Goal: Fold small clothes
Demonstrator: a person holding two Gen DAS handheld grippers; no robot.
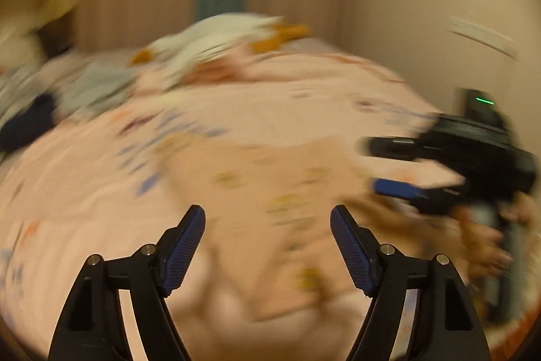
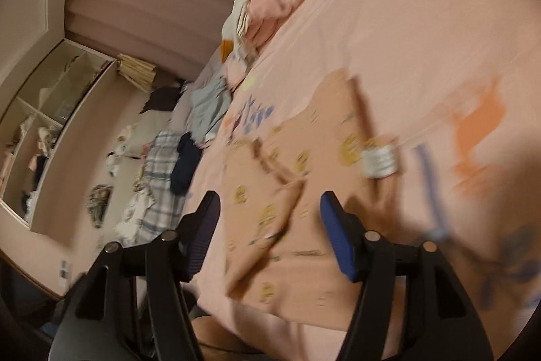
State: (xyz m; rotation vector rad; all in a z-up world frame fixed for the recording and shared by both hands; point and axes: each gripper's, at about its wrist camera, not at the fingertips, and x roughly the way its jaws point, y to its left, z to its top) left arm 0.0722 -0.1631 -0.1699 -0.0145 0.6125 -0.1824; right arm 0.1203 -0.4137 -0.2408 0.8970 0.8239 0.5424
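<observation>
A small peach garment with yellow prints lies on the pink bedsheet, partly folded; it also shows in the right wrist view. My left gripper is open and empty just above its near part. My right gripper is open and empty over the garment's folded edge. The right gripper also shows at the right of the left wrist view, open, with the garment's corner between its fingers but not clamped. Both views are blurred by motion.
A pile of white, orange and pink clothes lies at the far side of the bed. Grey and dark clothes lie far left. A shelf unit and the floor with scattered items are left of the bed.
</observation>
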